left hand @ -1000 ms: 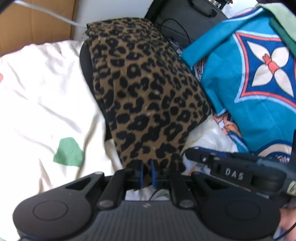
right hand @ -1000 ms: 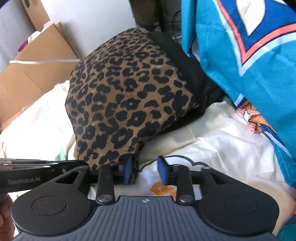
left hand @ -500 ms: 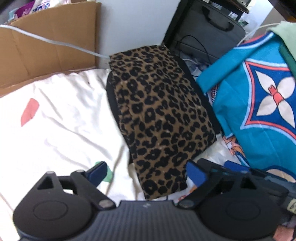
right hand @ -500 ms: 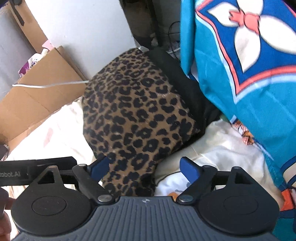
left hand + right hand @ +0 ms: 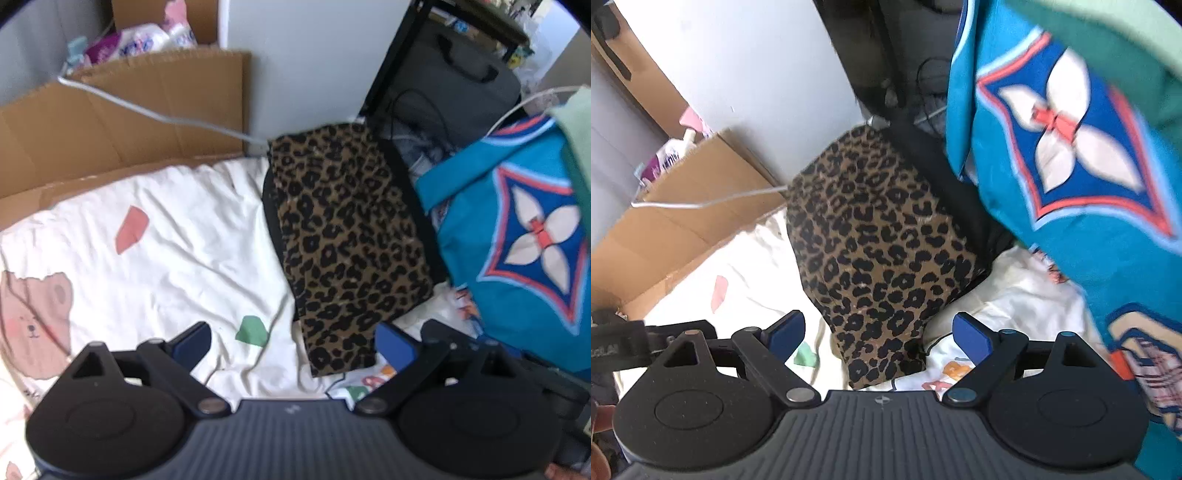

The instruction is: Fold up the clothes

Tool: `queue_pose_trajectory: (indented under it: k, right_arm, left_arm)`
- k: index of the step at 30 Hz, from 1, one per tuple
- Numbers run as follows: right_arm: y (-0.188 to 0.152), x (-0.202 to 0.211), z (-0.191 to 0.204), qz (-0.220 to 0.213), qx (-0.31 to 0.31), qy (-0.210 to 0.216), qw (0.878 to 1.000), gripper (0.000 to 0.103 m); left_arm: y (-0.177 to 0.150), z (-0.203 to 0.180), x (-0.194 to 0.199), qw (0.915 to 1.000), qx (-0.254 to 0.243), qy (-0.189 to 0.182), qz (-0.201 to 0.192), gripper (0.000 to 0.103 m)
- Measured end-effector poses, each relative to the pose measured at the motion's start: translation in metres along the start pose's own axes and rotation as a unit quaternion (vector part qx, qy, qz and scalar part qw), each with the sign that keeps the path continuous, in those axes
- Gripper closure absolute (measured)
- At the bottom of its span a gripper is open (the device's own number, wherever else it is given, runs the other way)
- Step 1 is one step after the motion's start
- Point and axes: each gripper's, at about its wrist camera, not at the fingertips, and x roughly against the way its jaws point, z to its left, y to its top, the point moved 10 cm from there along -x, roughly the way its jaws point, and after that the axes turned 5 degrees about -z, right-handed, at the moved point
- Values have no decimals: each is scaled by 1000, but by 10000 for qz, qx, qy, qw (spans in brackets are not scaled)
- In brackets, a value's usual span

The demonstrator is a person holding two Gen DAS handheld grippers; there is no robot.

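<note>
A folded leopard-print garment (image 5: 347, 240) (image 5: 879, 251) with a black edge lies on the white printed bedsheet (image 5: 166, 236) (image 5: 1008, 291). My left gripper (image 5: 293, 341) hovers well above its near end, open, nothing between the blue pads. My right gripper (image 5: 879, 334) also stands open and empty above the garment's near end. The right gripper's body (image 5: 480, 354) shows at the lower right of the left wrist view. Part of the left gripper (image 5: 650, 343) shows at the left edge of the right wrist view.
A bright blue patterned cloth (image 5: 524, 236) (image 5: 1071, 155) is heaped to the right of the garment. Cardboard (image 5: 122, 125) and a white cable (image 5: 155, 114) line the far side by the wall. A dark bag (image 5: 458, 85) sits under a black frame behind.
Both grippers let go of the leopard garment's near edge, opened wide and rose away from it. The garment stays folded flat on the sheet.
</note>
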Motion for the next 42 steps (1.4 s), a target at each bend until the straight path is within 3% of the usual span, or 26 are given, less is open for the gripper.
queue_pose_trajectory:
  k: [9,18,27,33,42]
  right_arm:
    - [33,87,28,-248,-14,11,9997,12]
    - [41,162,39,-458,-191,73,9987,12]
    - [35,212,41,-464,-207,233,9984,12]
    - [25,245,53,-455,-125,374,9982,12]
    - [10,294,102,-554,319,867,9942,12]
  left_arm:
    - [21,-5,86,9993,-264,89,-237,5]
    - [29,2,163,9989,-288,-118,-364,4]
    - [42,45,244,9967,-32,209,-782,2]
    - [28,84,293,9947,264,447,-884,2]
    - [-8,138,376,9883,634,724,-1186,2]
